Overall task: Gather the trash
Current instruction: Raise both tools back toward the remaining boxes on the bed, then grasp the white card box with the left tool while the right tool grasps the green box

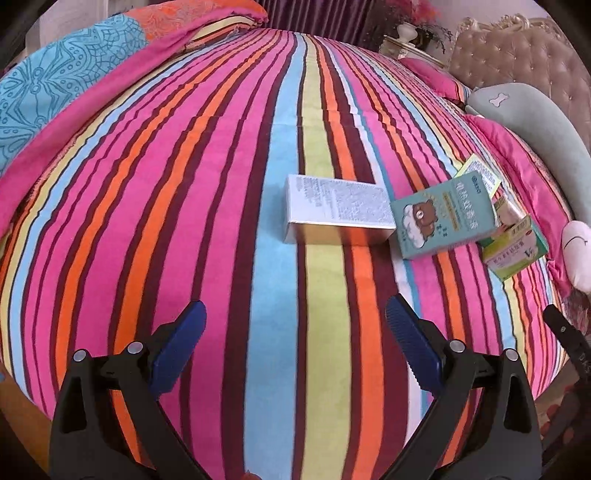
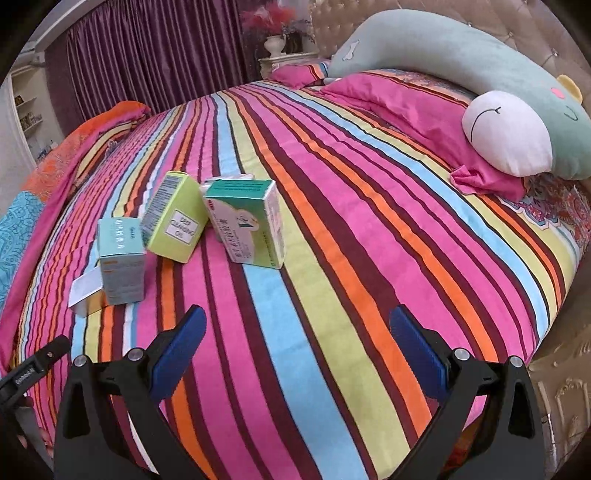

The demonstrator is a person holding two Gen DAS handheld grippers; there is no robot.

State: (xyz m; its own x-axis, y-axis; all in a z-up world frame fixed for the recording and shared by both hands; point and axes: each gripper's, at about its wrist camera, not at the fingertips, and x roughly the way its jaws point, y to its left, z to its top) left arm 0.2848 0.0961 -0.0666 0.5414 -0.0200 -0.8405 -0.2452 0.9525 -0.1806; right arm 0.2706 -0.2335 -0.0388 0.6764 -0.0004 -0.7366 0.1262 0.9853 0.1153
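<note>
Both jaws spread, empty; silver box [image 1: 338, 210] flat, long axis across stripes

Pretty clearly a bedroom in someone's home. A big bed [image 2: 369, 258] with a bright striped cover fills both views, with a tufted headboard [image 2: 424, 18] at upper right, pink pillows [image 2: 417, 110] and a long plush toy pillow [image 2: 461, 62] against it. Purple curtains [image 2: 147, 62] hang along the top, beside a vase [image 2: 275, 44] on a nightstand.

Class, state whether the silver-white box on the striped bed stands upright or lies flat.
Lying flat: the silver-white box rests on a broad face, its printed panel up, on the striped bedcover.
</note>
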